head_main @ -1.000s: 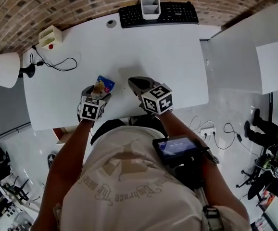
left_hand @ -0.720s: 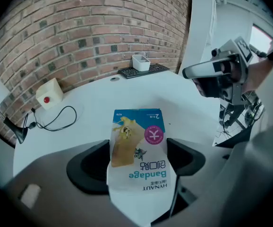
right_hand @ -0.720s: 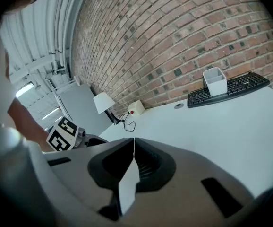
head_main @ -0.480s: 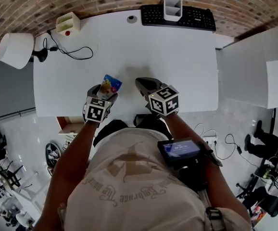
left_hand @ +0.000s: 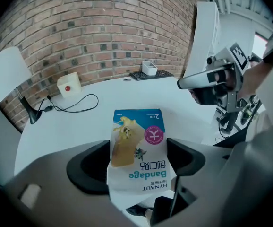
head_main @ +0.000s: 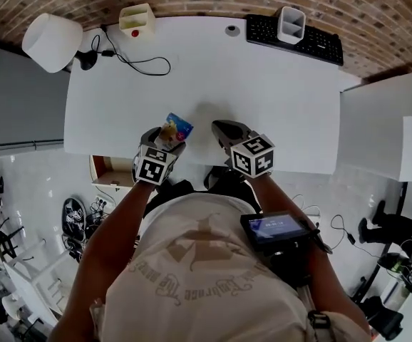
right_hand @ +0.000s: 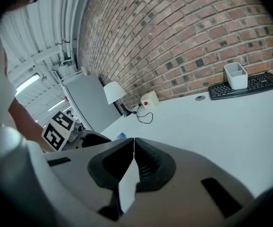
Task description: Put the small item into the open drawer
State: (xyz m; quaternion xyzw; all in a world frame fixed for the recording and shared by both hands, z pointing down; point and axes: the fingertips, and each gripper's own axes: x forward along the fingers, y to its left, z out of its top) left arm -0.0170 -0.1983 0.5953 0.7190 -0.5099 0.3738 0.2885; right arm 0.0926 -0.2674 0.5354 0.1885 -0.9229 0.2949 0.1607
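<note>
My left tool [left_hand: 135, 167] is clamped on the flat blue-and-white paper bandage packet [left_hand: 137, 145], held over the near edge of the white surface [head_main: 263, 84]. The packet is light, floppy and slick, so I'd keep gripping across its lower half. My right tool [right_hand: 132, 162] is pressed shut and empty. Since half a second ago only my view has swung. What looks like the open drawer [head_main: 106, 171] lies at 8 o'clock.

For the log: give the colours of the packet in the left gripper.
Packet: blue, white, yellow, pink circle. Best in left gripper view.
</note>
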